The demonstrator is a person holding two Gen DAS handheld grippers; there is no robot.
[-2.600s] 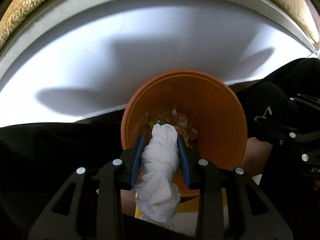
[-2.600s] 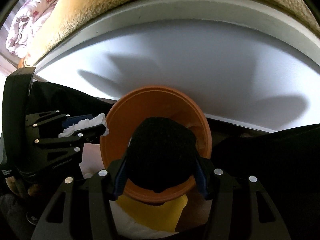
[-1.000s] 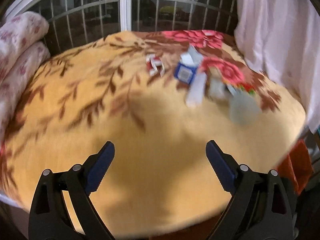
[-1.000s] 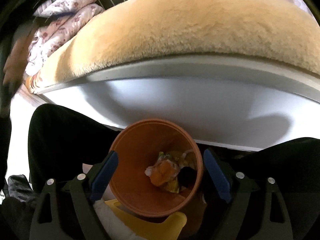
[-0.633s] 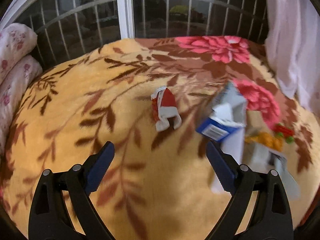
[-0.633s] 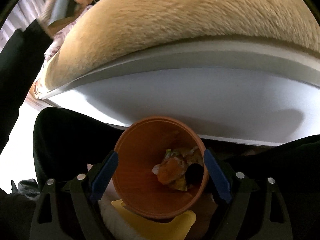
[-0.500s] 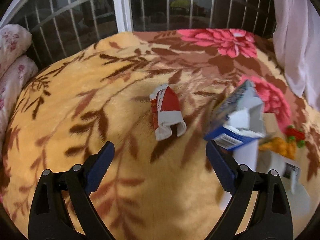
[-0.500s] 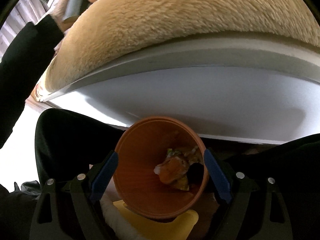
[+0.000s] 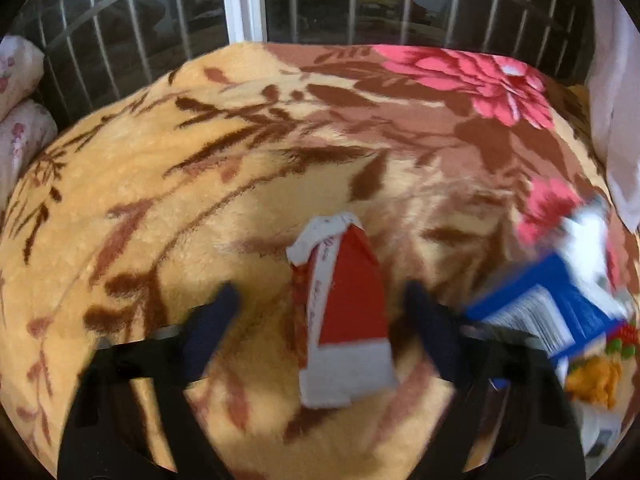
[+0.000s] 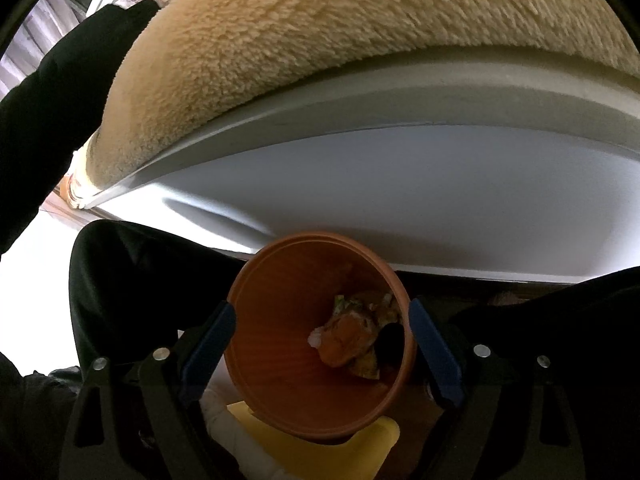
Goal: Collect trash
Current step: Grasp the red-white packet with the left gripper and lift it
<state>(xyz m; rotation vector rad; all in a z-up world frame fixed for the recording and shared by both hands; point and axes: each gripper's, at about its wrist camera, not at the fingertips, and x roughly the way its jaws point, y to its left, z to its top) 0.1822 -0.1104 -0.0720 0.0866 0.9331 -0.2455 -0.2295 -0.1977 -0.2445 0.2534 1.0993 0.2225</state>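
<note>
Near the middle of the blanket (image 9: 168, 208), between my wide-open, empty left claw (image 9: 320, 312), lies a red-and-white carton (image 9: 344, 320), flattened. It looks light and crushable; I'd pinch across its red middle. My right claw (image 10: 322, 340), also spread and empty, hangs over the orange bin (image 10: 280, 320) below the bed's edge.

A crumpled red-and-white wrapper (image 9: 340, 312) lies flat between the left claw's wide-spread fingers. A blue-and-white carton (image 9: 560, 304) lies just right of them. The orange bin (image 10: 280, 340), holding scraps, sits between the right claw's fingers.
</note>
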